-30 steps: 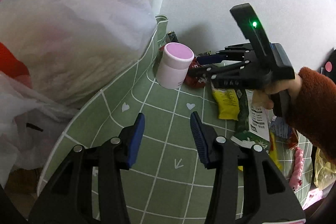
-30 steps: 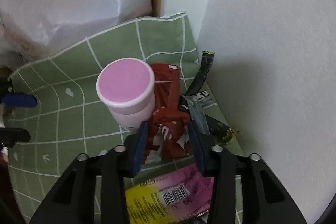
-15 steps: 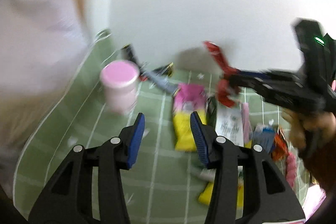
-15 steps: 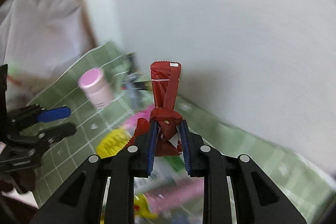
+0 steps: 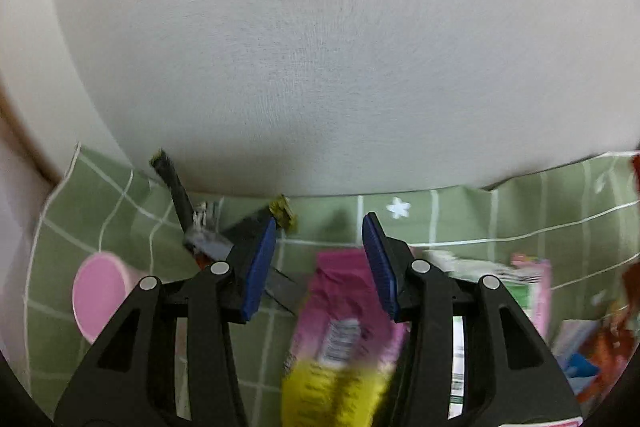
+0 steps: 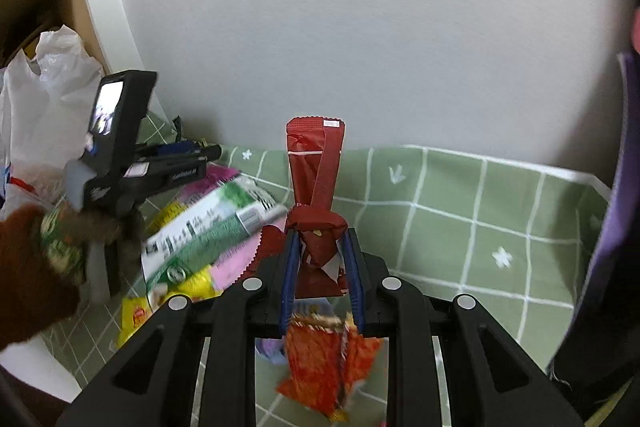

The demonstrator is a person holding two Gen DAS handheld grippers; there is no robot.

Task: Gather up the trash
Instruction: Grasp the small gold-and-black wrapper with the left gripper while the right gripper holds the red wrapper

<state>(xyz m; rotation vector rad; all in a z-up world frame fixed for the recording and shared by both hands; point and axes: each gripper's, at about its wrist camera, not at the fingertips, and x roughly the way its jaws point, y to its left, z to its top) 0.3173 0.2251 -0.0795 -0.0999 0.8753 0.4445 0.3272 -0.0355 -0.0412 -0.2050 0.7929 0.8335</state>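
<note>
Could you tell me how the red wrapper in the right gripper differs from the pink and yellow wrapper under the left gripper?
The red wrapper is pinched in the right gripper and stands upright off the cloth; the pink and yellow wrapper lies flat on the green checked cloth, ungripped below the open left gripper. The red one is twisted into a knot, the pink and yellow one spread out. The red one is one colour, the other two. Both are empty snack packaging.

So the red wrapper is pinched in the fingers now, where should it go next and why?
Probably over to the white plastic bag at the far left. The right gripper has the knotted red wrapper pinched and lifted off the green checked cloth, so it only needs carrying and dropping. The left gripper is open and empty above the pink and yellow packet.
</note>
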